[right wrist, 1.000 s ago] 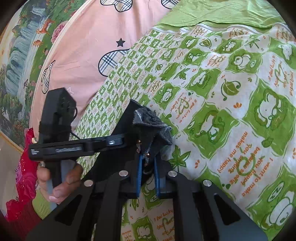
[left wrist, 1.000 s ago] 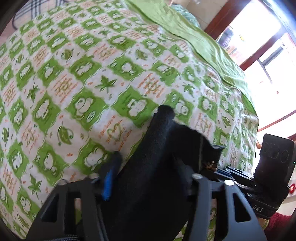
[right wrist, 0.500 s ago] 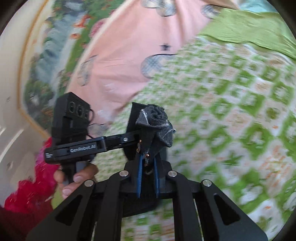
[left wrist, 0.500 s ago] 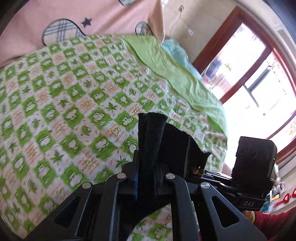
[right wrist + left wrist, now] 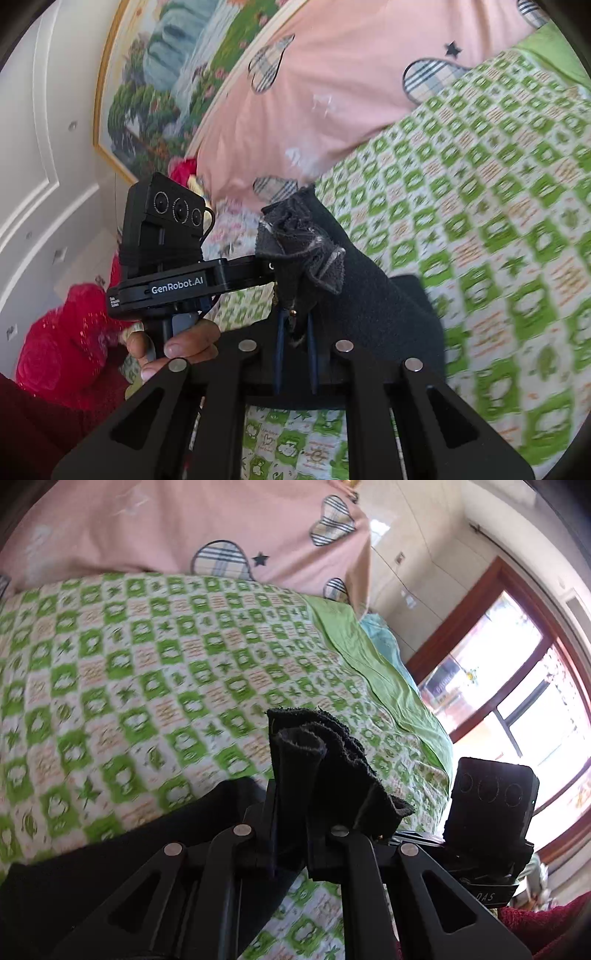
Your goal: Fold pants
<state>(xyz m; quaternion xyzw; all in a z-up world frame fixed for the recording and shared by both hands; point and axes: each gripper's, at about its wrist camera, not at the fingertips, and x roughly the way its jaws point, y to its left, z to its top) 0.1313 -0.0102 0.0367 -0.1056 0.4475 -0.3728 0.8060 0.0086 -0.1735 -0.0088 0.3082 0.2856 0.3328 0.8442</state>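
Note:
The black pants [image 5: 317, 775] hang lifted above the bed, bunched at the edge I hold. My left gripper [image 5: 290, 834] is shut on a rolled fold of that cloth, and more of the fabric trails down to the lower left. My right gripper [image 5: 295, 325] is shut on another bunched edge of the pants [image 5: 299, 240], with dark cloth draping off to the right. The left gripper's body with its camera block [image 5: 166, 236] shows in the right wrist view, held by a hand [image 5: 177, 347]. The right gripper's body [image 5: 487, 805] shows in the left wrist view.
Below lies a bed with a green and white patterned cover [image 5: 147, 672]. A pink quilt with plaid hearts [image 5: 184, 528] lies at its head, a plain green sheet [image 5: 373, 672] along the far side. A window [image 5: 524, 686] stands at right, a framed landscape painting [image 5: 166, 74] on the wall.
The left jaws closed on the pants cloth. Both grippers rose and tilted up with the pants, so the pink quilt, wall and window came into view.

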